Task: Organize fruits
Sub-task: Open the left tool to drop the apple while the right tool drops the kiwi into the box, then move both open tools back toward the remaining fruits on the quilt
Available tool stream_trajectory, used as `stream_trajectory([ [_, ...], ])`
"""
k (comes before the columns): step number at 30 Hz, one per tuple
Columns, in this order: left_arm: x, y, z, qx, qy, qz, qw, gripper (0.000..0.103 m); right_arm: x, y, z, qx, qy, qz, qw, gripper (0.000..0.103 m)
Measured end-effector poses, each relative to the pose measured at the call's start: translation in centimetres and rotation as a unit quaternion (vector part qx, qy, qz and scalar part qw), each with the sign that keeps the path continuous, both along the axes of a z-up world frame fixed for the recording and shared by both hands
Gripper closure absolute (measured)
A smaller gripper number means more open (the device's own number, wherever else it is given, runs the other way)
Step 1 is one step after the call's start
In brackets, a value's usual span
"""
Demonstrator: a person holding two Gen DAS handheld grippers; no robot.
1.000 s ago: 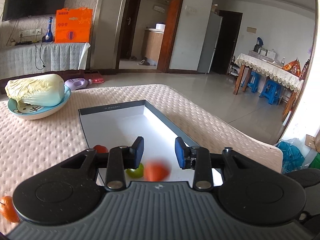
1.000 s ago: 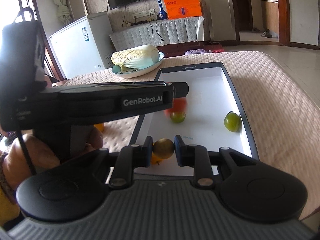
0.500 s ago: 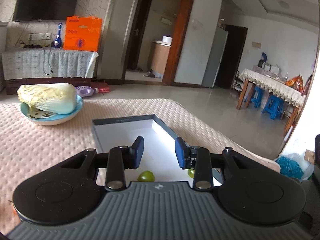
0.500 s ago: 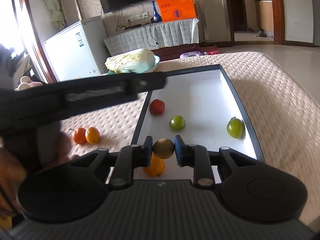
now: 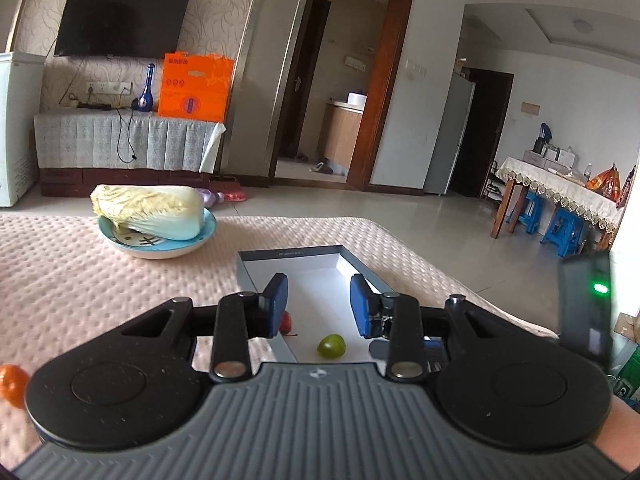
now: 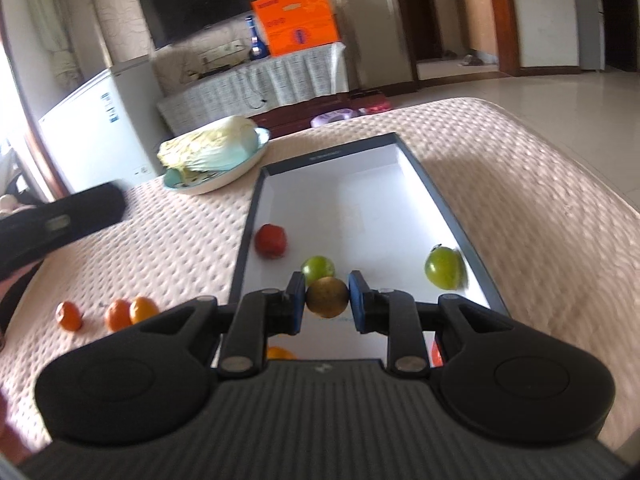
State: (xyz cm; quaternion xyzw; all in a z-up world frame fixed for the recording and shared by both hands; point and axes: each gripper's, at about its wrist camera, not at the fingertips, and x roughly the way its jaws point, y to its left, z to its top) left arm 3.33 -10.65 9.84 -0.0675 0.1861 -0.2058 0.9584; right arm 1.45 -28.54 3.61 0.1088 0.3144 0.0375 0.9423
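Three orange fruits (image 6: 108, 313): I am seeing them lying in a row on the bumpy pink surface (image 6: 180, 240), far left in the right view, outside the box.
Cabbage (image 6: 210, 148): It is lying on a blue plate (image 6: 224, 178) at the back of the surface, left of the box.
Left claw (image 5: 319, 307): I am holding it up over the near end of the box. Its blue fingers (image 5: 276, 300) are standing apart with nothing between them.
Box (image 6: 440, 200): It is sitting long and white inside with a dark rim, in the middle of the surface.
Red fruit (image 6: 271, 241): It is lying in the box, close to the left wall.
Small green fruit (image 6: 318, 267): It is lying in the box, just behind my right claw.
Right claw (image 6: 327, 298): I am pinching a round brown fruit (image 6: 327, 297) with it. Both pads are pressing on the fruit, and I am holding it over the near part of the box.
Big green fruit (image 6: 443, 267): It is lying in the box, beside the right wall.
Orange bit (image 6: 280, 353): It is peeking out under my right claw, inside the box.
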Motion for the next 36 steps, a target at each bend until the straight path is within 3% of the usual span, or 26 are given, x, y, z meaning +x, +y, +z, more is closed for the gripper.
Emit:
stream_trajectory([
  [5,-2.4,2.3,0.5,-0.002,0.004,0.018,0.9998,0.063,0.4,0.0,-0.1,-0.009,-0.008,-0.041,0.999,0.074],
  [8,-3.8,4.0,0.7,-0.011,0.009,0.030,0.9994,0.063,0.4,0.1,0.0,-0.005,-0.016,-0.049,0.999,0.065],
  [17,-7.5,7.5,0.9,-0.006,0.015,0.069,0.9975,0.063,-0.2,0.4,0.8,0.002,-0.043,-0.053,0.998,0.065],
  [29,-7.5,11.2,0.6,0.020,0.031,0.134,0.9903,0.059,-1.5,4.0,1.4,-0.032,-0.061,0.038,0.997,0.065],
  [36,-7.8,15.4,0.2,0.012,0.042,0.181,0.9825,0.059,-2.2,6.4,1.4,-0.042,-0.064,0.094,0.993,0.065],
])
